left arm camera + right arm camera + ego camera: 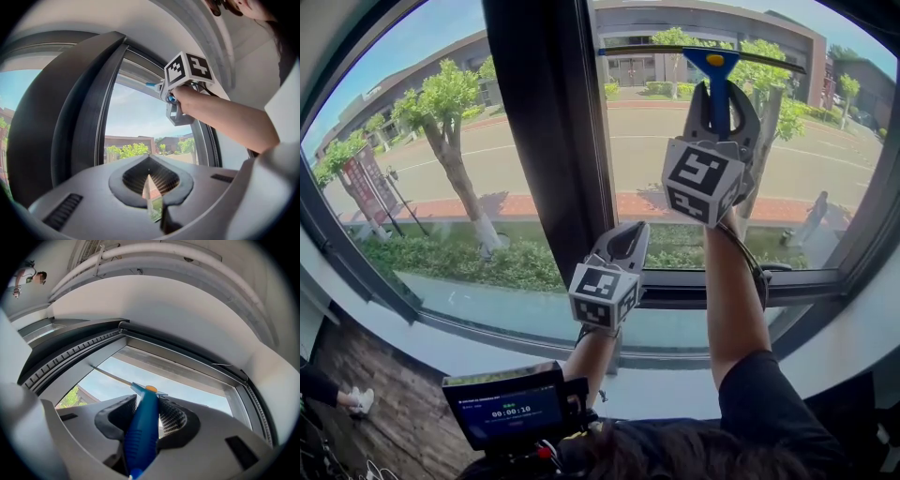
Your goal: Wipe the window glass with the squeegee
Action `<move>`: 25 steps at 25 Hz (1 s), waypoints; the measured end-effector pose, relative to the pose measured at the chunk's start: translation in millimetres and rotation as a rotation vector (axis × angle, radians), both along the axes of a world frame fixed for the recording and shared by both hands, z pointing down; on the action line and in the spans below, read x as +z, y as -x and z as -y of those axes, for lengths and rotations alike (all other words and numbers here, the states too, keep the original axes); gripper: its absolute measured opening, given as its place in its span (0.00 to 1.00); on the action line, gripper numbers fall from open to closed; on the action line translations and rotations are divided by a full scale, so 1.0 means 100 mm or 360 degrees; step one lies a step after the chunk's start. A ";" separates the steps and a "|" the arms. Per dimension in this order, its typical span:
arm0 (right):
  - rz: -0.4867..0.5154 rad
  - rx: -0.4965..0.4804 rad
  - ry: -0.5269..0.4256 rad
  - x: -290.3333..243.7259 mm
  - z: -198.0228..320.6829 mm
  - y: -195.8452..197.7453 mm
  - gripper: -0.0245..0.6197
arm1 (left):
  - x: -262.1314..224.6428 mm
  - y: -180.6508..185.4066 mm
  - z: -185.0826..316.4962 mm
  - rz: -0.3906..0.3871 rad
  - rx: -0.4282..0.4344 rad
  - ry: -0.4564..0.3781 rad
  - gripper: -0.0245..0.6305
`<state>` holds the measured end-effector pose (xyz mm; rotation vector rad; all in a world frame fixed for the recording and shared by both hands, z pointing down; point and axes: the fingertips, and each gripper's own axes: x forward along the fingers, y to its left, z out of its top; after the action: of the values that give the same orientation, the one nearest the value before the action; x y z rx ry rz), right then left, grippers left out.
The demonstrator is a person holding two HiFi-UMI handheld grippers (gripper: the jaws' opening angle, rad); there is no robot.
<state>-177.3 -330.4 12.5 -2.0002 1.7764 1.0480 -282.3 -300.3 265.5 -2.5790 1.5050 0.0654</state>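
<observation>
The squeegee has a blue handle and a long thin blade that lies across the top of the right window pane. My right gripper is raised high and shut on the handle; in the right gripper view the handle runs between the jaws of my right gripper, up to the blade near the upper frame. My left gripper hangs lower beside the dark mullion, shut with nothing in it. In the left gripper view my left gripper has its jaws together, and the right gripper shows above.
A wide dark mullion splits the window, with the left pane beyond it. A pale sill runs below the frame. A small screen device sits at chest level. Someone's shoe shows at the lower left.
</observation>
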 end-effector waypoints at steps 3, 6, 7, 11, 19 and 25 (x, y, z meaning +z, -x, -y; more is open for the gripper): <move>0.0002 -0.0003 -0.0003 0.08 0.05 0.01 0.26 | 0.06 0.00 0.04 -0.0002 0.0006 0.0025 0.04; 0.0009 -0.0003 -0.0002 0.16 0.06 0.00 0.26 | 0.11 0.00 0.04 -0.0002 0.0007 0.0042 0.04; 0.0008 -0.0003 -0.0004 0.17 0.05 0.00 0.26 | 0.12 0.00 0.04 0.0000 0.0006 0.0045 0.04; 0.0013 0.0000 0.0009 0.25 0.02 0.01 0.26 | 0.15 0.01 0.04 -0.0008 0.0006 0.0060 0.04; -0.0004 0.0002 0.0053 0.51 0.01 0.00 0.26 | 0.23 -0.01 0.03 -0.0025 0.0012 0.0093 0.04; -0.0001 -0.0001 0.0068 0.60 -0.02 0.00 0.26 | 0.27 -0.05 0.01 -0.0034 0.0036 0.0104 0.04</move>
<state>-177.6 -328.5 72.9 -2.0239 1.8147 1.0189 -276.8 -301.0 292.5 -2.6546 1.5099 0.0470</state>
